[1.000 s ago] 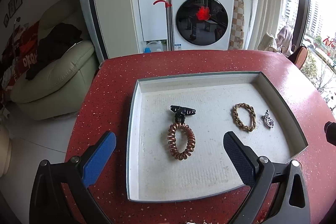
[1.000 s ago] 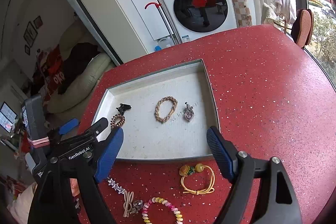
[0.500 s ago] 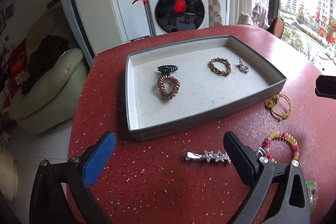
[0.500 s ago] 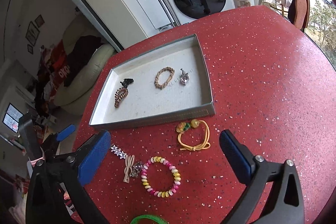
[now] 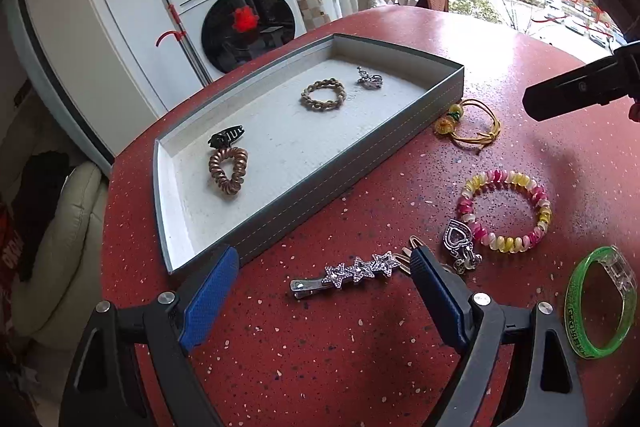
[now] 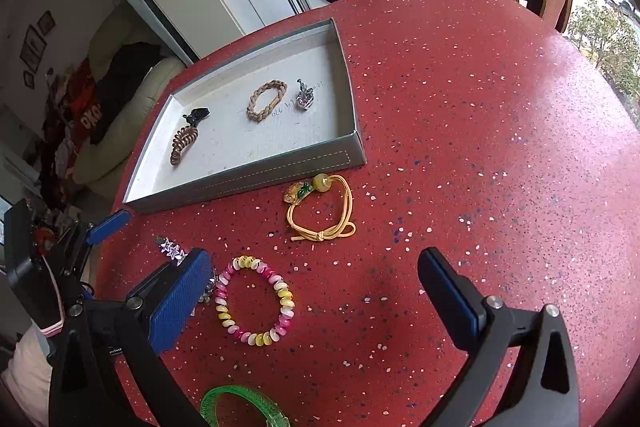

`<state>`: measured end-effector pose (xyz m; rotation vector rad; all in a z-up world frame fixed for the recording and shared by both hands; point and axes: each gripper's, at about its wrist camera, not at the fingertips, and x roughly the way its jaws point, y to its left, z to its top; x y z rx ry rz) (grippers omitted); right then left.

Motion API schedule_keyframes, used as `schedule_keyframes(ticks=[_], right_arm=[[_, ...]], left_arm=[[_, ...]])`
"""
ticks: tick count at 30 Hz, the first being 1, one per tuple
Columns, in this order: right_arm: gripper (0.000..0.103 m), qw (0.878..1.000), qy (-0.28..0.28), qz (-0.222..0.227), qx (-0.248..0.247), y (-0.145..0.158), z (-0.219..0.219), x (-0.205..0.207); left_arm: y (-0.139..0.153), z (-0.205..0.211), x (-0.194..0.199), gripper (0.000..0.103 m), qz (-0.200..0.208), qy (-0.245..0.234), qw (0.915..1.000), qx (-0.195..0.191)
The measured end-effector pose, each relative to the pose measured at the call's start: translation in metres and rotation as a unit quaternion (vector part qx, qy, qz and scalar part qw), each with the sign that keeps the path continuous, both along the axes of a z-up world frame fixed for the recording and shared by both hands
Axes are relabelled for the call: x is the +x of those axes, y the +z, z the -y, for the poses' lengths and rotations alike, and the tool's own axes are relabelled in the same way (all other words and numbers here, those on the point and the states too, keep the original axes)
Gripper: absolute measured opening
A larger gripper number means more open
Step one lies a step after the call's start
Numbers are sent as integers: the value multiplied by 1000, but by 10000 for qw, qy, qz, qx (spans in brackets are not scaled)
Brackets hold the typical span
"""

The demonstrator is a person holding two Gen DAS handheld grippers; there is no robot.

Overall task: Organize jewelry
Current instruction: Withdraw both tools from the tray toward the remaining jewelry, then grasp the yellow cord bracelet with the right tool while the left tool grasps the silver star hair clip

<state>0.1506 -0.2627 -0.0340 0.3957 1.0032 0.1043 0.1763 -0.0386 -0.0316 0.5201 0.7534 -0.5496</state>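
A red table (image 6: pixel 480 147) bears a grey tray (image 6: pixel 248 179) holding a coil tie (image 5: pixel 227 171), a braided band (image 5: pixel 323 94) and a pendant (image 5: pixel 370 79). Both grippers are spread wide and hold nothing: the left gripper (image 5: pixel 324 269) brackets a star clip (image 5: pixel 348 275), the right gripper (image 6: pixel 314 277) a bead bracelet (image 6: pixel 256 301). A yellow cord bracelet (image 6: pixel 320 207) lies just beside the tray, a green bangle (image 5: pixel 600 303) and heart charm (image 5: pixel 456 241) nearer.

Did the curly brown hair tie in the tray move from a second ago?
No. The hair tie lies just below the black clip in the tray, as before; only the cameras moved.
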Motion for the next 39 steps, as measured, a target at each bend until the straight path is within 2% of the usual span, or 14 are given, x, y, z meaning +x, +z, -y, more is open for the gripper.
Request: schedule_keyframes(ticks=[3,6,9,11,14,16,23,26,29,31,33,39], right_arm=[[103,10000,10,-48,-56,-3,-1,1],[103,9998,-18,-107,-145,-6,0,4],[102,9994,-64,-138,-318,-8,1,10],[101,9990,-78,-156,-421,-9,1,15],[94,9982,-95,-191,-568,-11,-1,26],[89,9978,-54,-238,-611,-14,-5,34],[87,9947,235,-269,-964,-23,-30,54],[76,9885,307,-197,-1465,-24,-44,54],[51,9829,351,-107,-1806,-23,-52,49],[21,9833,361,-71,-1783,-22,-51,46],[9,9842,341,-61,-1737,-22,-49,44],[6,9899,269,65,-1392,-14,-39,31]], left_arm=[[-4,1,2,91,-140,-240,9996,35],[-6,-1,3,91,-262,-407,9988,6],[-8,-1,3,82,-387,-604,9974,-1],[-7,-2,3,82,-454,-677,9967,-38],[-7,-2,5,71,-614,-776,9950,-115],[-7,-3,2,56,-683,-830,9941,-147],[-7,-3,-12,55,-594,-839,9947,-45],[-6,-4,-19,52,-534,-788,9954,-45],[-6,-9,-24,52,-511,-672,9964,-102],[-5,-13,-26,52,-515,-544,9970,-167],[-5,-17,-26,52,-528,-395,9975,-263],[1,-31,-24,52,-567,43,9968,-563]])
